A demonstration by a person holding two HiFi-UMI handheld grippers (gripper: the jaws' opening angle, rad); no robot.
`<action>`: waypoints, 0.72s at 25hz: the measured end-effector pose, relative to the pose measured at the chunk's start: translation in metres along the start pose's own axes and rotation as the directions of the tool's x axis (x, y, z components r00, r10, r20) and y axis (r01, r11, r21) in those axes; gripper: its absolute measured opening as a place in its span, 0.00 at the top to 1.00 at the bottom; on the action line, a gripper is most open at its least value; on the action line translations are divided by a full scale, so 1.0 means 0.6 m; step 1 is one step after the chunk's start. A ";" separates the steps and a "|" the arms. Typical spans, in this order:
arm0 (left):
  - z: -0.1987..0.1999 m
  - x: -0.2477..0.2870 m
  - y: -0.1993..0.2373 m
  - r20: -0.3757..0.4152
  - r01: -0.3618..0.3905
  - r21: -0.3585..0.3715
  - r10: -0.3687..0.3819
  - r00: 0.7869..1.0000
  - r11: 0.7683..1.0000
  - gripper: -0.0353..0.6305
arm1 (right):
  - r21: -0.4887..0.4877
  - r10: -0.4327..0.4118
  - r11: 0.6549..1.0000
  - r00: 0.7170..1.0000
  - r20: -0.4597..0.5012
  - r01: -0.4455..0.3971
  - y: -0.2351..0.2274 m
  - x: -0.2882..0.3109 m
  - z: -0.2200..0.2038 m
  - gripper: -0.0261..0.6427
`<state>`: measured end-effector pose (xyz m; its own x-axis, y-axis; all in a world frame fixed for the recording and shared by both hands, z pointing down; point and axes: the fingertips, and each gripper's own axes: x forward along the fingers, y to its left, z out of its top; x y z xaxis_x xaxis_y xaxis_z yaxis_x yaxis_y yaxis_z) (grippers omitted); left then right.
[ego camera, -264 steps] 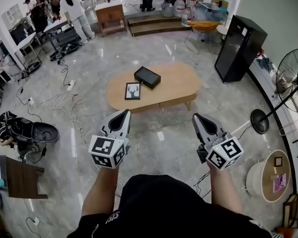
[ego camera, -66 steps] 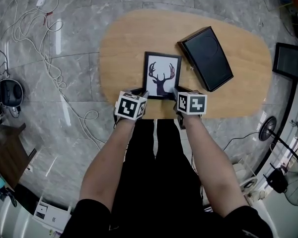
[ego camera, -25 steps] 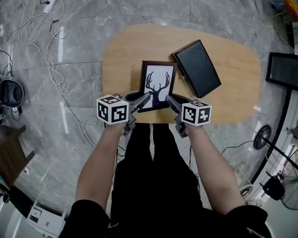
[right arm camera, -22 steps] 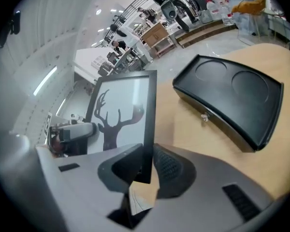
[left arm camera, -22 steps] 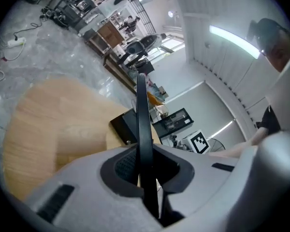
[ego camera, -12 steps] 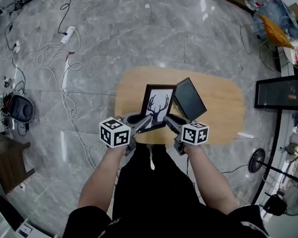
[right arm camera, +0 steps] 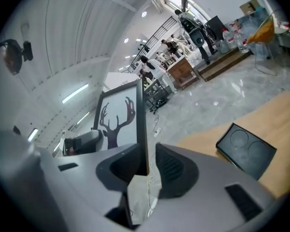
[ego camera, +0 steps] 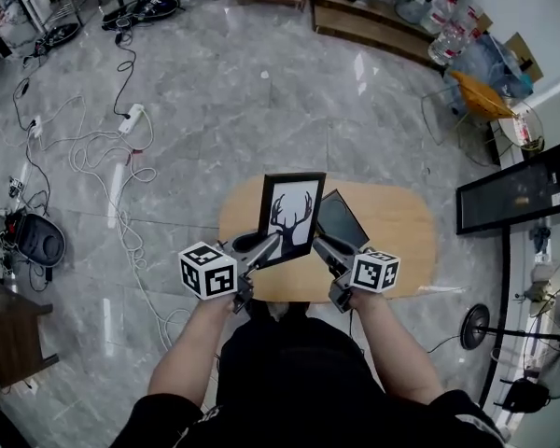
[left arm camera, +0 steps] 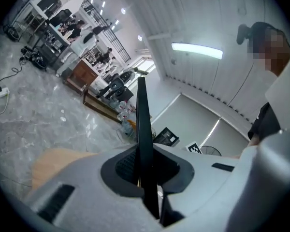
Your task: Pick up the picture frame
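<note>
Above the oval wooden table [ego camera: 403, 243], the black-rimmed deer picture frame [ego camera: 288, 215] is pinched tight by the left gripper [ego camera: 261, 246], but the right gripper [ego camera: 321, 245], jaws just now closing, straddles its right edge loosely, so it could pivot and fall.

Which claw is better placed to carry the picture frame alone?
Left, probably. The left claw is clamped on the picture frame; the right claw, jaws just closing slightly, shows a gap beside the frame edge between them.

Bright ceiling strip light [left arm camera: 196, 50] glares on glossy floor [ego camera: 359, 68]; fisheye edges warp.
</note>
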<state>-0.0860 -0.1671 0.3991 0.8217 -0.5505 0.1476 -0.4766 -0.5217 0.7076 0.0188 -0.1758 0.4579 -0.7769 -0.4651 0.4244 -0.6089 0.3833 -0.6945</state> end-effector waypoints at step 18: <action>0.106 -0.024 -0.115 0.139 -0.239 0.258 0.209 0.968 0.936 0.89 | -0.330 0.033 0.944 0.989 0.144 0.017 0.044 -0.199 0.134 0.93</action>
<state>-0.0852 -0.1647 0.3042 0.6525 -0.7323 0.1949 -0.7231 -0.5248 0.4491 0.1081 -0.1742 0.3422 -0.7654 -0.5622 0.3133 -0.6405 0.6175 -0.4565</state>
